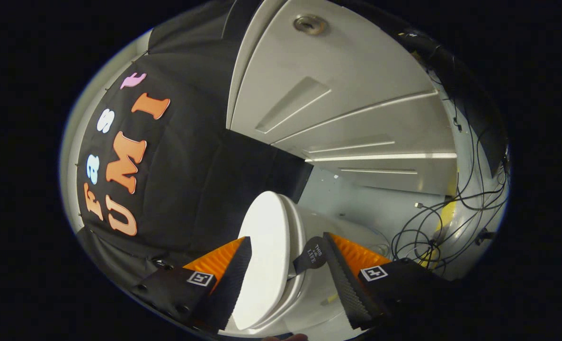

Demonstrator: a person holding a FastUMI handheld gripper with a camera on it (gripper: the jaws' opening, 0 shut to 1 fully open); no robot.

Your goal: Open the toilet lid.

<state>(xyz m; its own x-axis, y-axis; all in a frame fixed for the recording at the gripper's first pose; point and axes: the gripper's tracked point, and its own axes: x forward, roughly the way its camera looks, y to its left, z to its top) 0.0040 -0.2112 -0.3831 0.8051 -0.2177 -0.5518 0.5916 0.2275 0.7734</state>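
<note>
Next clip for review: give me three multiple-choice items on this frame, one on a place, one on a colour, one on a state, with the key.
1. Where is the toilet lid relative to the claw?
A. Between its fingers
B. Far beyond them
C. Off to one side, outside both fingers

2. What colour is the lid?
A. Black
B. White
C. Yellow

3. How do the claw's fingers stand?
A. Pressed together
B. Spread apart, not pressing the lid
C. Both clamped on the small dark tab

Key:
1 A, the lid sits in the gap between the fingers.
2 B, its surface is plain white.
3 B, space shows between the lid and the far finger.
</note>
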